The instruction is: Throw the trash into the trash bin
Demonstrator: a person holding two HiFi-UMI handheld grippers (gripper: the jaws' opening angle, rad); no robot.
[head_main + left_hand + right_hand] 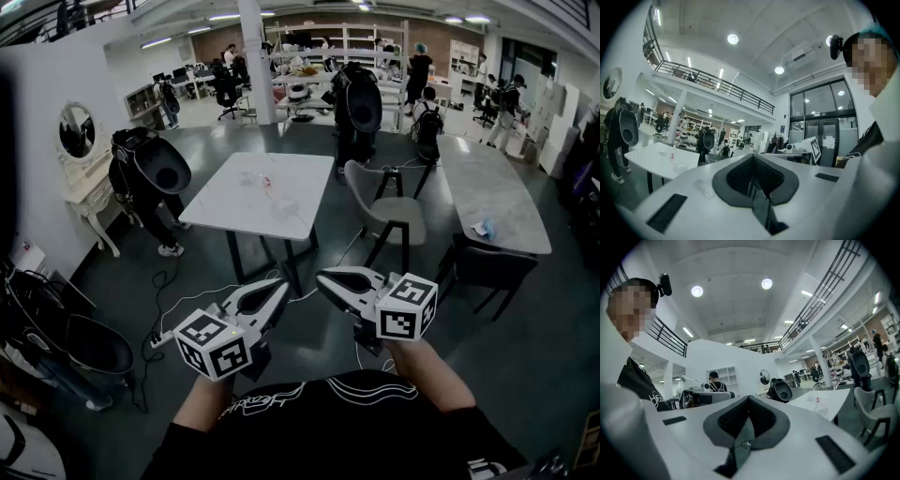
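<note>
Trash (268, 181) is sitting on the white desk (225, 208) out in the middle of the room. It looks like a few small bits: one has a red spot, and there's a clear crumpled piece (284, 207) closer to the near edge. They're too small to say what they actually are.

The person holds both tools low and level, well short of that desk. The left hand-held gripper (279, 284) has its jaws pressed together with nothing between them. Same deal for the right hand-held gripper (322, 277): fully closed and empty. The two tips angle in toward each other, near but apart.

A grey chair (384, 211) stands just beside the white desk's right side. A black pod-shaped thing (150, 169) stands off its left corner. Well off to the right there's a second long desk (497, 183) with a small blue thing (483, 228) on it. A few people are standing around at the far end of the room.
</note>
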